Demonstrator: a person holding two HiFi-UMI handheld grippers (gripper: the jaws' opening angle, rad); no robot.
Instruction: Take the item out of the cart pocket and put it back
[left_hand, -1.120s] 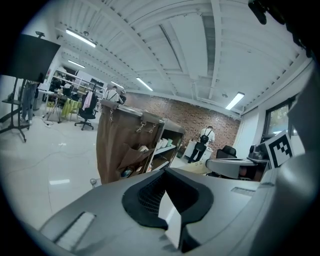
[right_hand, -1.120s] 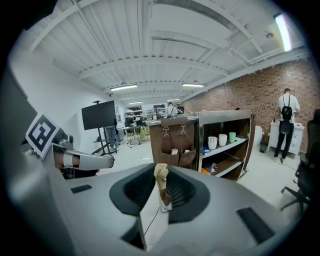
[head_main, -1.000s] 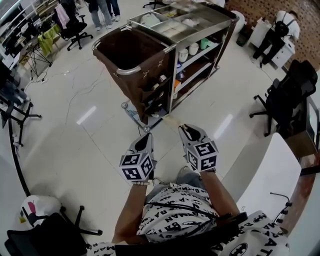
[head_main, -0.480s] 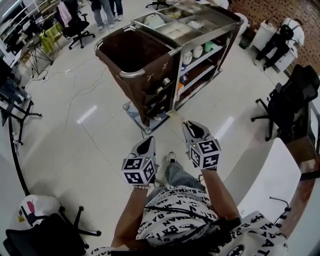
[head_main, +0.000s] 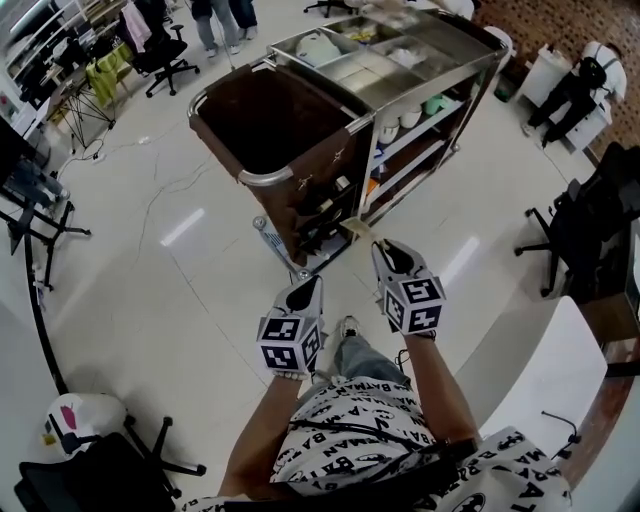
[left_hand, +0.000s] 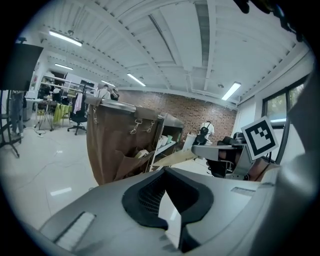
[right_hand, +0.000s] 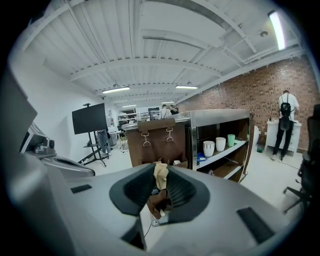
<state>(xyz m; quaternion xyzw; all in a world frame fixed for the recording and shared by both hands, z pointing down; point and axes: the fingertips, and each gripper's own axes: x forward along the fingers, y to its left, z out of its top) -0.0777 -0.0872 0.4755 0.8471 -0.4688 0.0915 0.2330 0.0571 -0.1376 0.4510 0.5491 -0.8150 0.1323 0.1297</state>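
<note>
The cart's brown bag (head_main: 270, 110) hangs on the steel cart (head_main: 400, 60), and its side pockets (head_main: 325, 208) with small items face me. My right gripper (head_main: 385, 247) is shut on a flat beige item (head_main: 360, 229), which points at the pockets a short way off. In the right gripper view the item (right_hand: 160, 176) sticks up between the jaws of that gripper (right_hand: 161, 184), with the pockets (right_hand: 179, 162) behind it. My left gripper (head_main: 312, 283) hovers beside it, lower and to the left, shut on nothing. The left gripper view shows the item (left_hand: 175, 158) and the pockets (left_hand: 134, 158).
Cups (right_hand: 214, 147) stand on the cart's open shelves. Office chairs (head_main: 590, 215) and a white table (head_main: 540, 370) are to the right. A dark stand (head_main: 30, 225) and a white round object (head_main: 75, 420) sit on the left. People stand at the far back (head_main: 585, 85).
The person has stepped toward the cart, and both grippers have moved forward with them. The cart now sits closer and lower in the head view. The beige item stays in the right gripper.
</note>
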